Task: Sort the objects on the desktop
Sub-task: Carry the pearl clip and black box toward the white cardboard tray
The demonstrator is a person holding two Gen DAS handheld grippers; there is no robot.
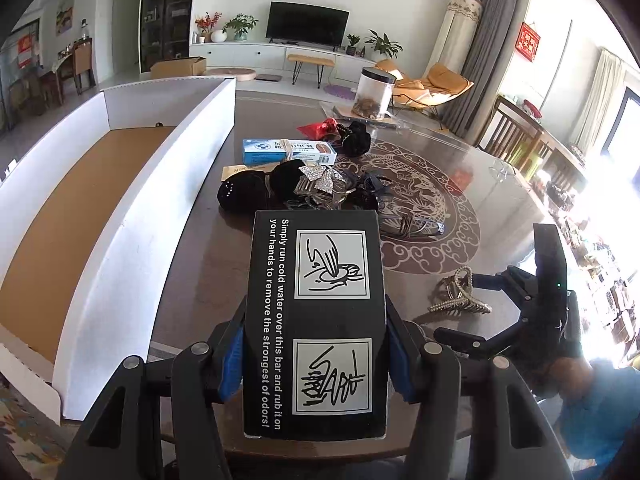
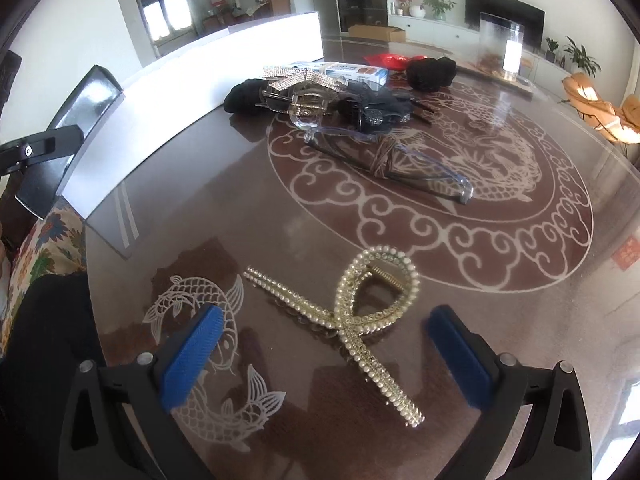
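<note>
Black printed box (image 1: 316,320) clamped between the blue pads (image 1: 230,364) of the left gripper (image 1: 316,360), raised over the glass-topped table (image 1: 224,264) beside the white cardboard tray (image 1: 120,216). Pearl hair claw (image 2: 360,320) flat on the table between the wide-spread, non-touching fingers (image 2: 188,356) of the right gripper (image 2: 324,360). Farther back: heap of hair accessories (image 2: 316,96), clear-framed glasses (image 2: 400,164), blue-and-white carton (image 2: 352,70), lidded jar (image 1: 374,92).
</note>
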